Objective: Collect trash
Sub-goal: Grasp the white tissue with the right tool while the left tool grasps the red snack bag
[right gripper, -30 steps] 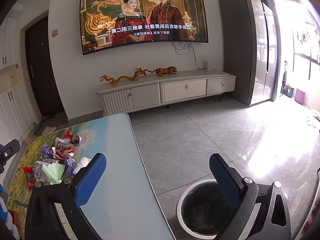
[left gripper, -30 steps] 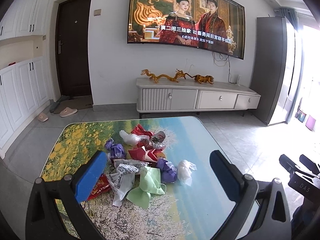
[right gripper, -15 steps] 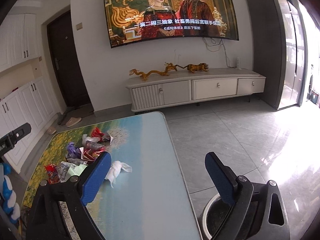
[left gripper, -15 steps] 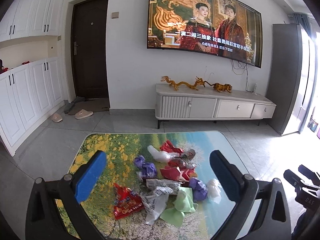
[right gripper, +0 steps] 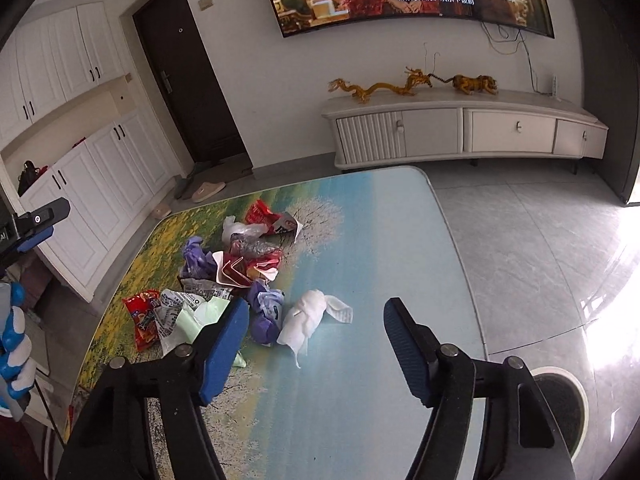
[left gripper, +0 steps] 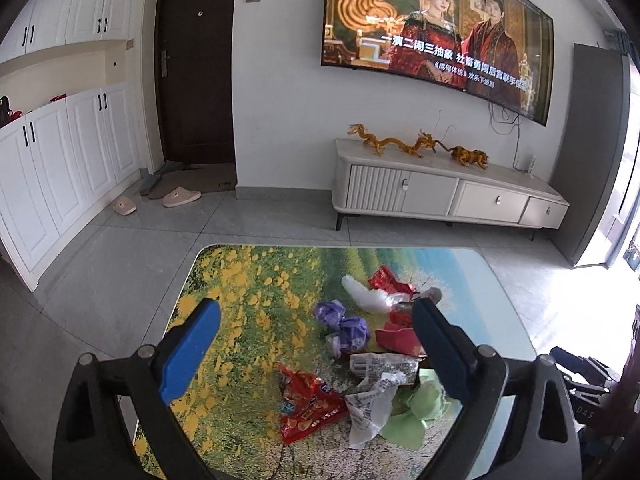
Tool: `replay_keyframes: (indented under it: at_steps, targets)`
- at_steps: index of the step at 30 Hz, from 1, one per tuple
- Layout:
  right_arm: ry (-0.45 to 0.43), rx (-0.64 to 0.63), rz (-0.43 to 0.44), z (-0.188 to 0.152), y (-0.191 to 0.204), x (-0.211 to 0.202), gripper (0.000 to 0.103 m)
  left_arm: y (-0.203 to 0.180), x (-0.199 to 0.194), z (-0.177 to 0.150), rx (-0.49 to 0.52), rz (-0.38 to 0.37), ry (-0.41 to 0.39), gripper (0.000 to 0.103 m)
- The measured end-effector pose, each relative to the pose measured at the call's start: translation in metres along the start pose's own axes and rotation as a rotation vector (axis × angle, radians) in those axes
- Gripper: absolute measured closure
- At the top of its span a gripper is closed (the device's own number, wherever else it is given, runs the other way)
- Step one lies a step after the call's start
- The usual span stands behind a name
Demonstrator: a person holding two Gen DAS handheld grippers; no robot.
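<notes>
A pile of trash lies on the picture-printed table [left gripper: 248,292]: a red snack bag [left gripper: 308,404], purple wrappers [left gripper: 348,328], a printed white wrapper [left gripper: 376,384], green paper [left gripper: 420,408] and clear plastic [left gripper: 364,294]. My left gripper [left gripper: 315,305] hovers over the pile, its jaws wide and closing slightly, touching nothing. In the right wrist view a crumpled white tissue [right gripper: 308,320] lies apart from the pile, beside a purple wrapper [right gripper: 266,312]. My right gripper [right gripper: 316,308] is just short of the tissue. Its jaws are closing, and the pads [right gripper: 224,344] do not press on anything.
A round dark trash bin [right gripper: 560,408] with a white rim stands on the floor right of the table [right gripper: 380,240]. A gloved hand [right gripper: 14,352] shows at the left edge. A TV cabinet [left gripper: 440,196] stands by the far wall, with slippers [left gripper: 180,196] near the door.
The right gripper swung left from the bin to the table, tipped downward and narrowed its jaws around the tissue's place. The left gripper shifted so that the pile now lies between its fingers.
</notes>
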State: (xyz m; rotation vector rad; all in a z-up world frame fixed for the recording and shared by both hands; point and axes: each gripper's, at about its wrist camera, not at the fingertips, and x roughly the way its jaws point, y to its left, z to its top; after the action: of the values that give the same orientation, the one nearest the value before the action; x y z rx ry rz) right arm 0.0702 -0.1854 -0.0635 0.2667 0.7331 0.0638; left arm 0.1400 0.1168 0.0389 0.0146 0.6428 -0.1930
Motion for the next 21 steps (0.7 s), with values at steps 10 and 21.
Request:
replay_keyframes:
  at_steps: [10, 21]
  targets:
    - [0.126, 0.062, 0.078, -0.004, -0.005, 0.059, 0.053, 0.016, 0.081, -0.064, -0.066, 0.040, 0.260, 0.025]
    - [0.199, 0.111, 0.093, -0.013, -0.015, 0.091, 0.081, 0.028, 0.126, -0.101, -0.167, 0.005, 0.384, 0.072]
